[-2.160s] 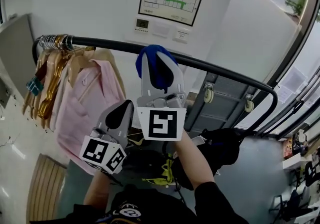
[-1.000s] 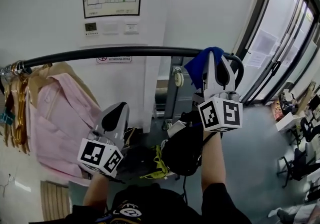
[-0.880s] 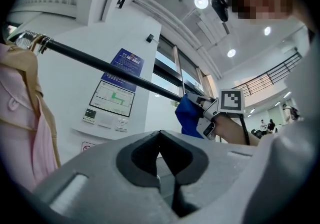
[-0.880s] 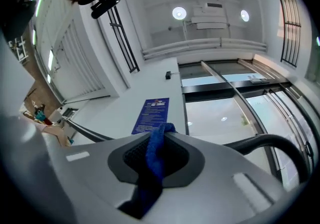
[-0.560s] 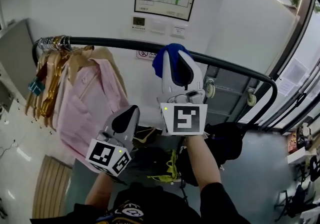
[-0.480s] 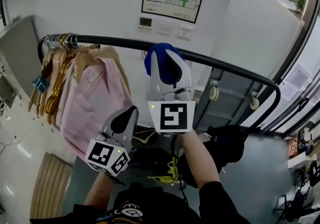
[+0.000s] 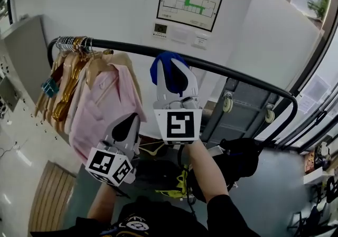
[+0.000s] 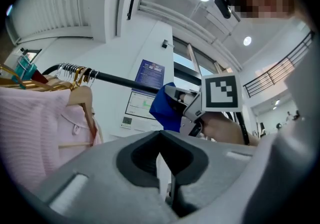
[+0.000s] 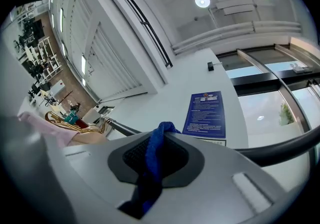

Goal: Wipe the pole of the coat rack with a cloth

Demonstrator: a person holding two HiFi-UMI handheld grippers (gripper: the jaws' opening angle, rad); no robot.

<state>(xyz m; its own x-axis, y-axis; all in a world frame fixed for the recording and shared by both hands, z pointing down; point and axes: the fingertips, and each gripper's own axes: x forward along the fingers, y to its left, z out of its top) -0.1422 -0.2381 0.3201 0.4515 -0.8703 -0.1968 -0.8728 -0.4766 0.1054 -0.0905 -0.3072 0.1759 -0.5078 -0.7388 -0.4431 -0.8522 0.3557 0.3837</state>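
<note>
The coat rack's black pole runs from upper left to the right, then bends down. My right gripper is shut on a blue cloth and holds it against the pole near its middle. The cloth shows pinched between the jaws in the right gripper view, with the pole passing behind. My left gripper hangs lower, below the pole, shut and empty. From the left gripper view I see the pole, the cloth and the right gripper.
Wooden hangers and a pink shirt hang at the pole's left end. A white wall with a framed floor plan is behind. A grey trolley with castors leans behind the rack. A black bag lies on the floor below.
The right gripper slid the blue cloth along the pole from the right bend back left to about the middle. The left gripper stayed low and shut.
</note>
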